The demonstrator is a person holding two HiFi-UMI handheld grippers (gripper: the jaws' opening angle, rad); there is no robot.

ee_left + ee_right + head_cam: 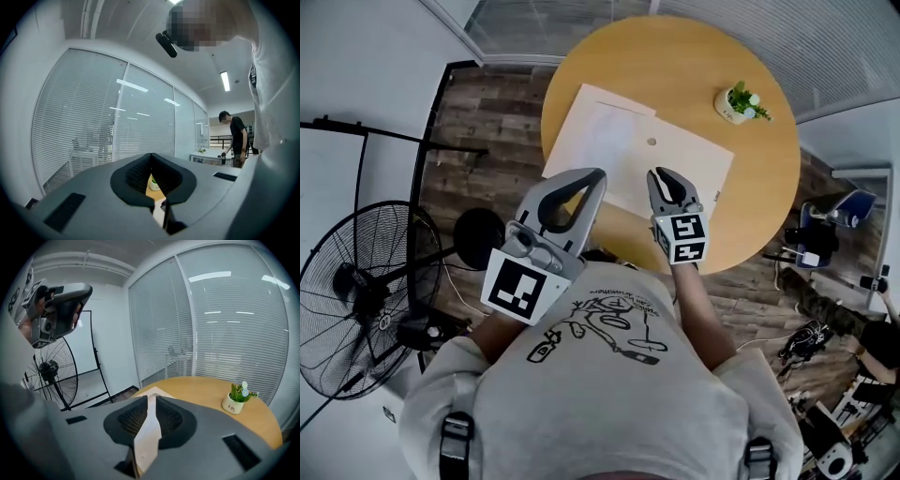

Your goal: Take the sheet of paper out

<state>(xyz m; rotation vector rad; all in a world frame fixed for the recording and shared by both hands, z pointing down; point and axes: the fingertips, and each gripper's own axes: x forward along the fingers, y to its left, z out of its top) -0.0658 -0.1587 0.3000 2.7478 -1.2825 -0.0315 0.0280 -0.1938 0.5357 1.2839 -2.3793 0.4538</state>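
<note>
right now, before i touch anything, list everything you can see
table: one, round, light wood, centre
envelope: one, cream, flat on the table, paler toward the fan side
potted plant: one, green in white pot, table's far right
floor fan: one, black, floor at left
bystander: one, black shirt, far off in left gripper view
left gripper: one, grey, shut, above table's near edge
right gripper: one, grey, open, over envelope's near edge

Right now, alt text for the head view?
Looking down on a round wooden table holding a flat envelope and a small potted plant; left claw and right claw hover over its near edge, floor fan at left.
</note>
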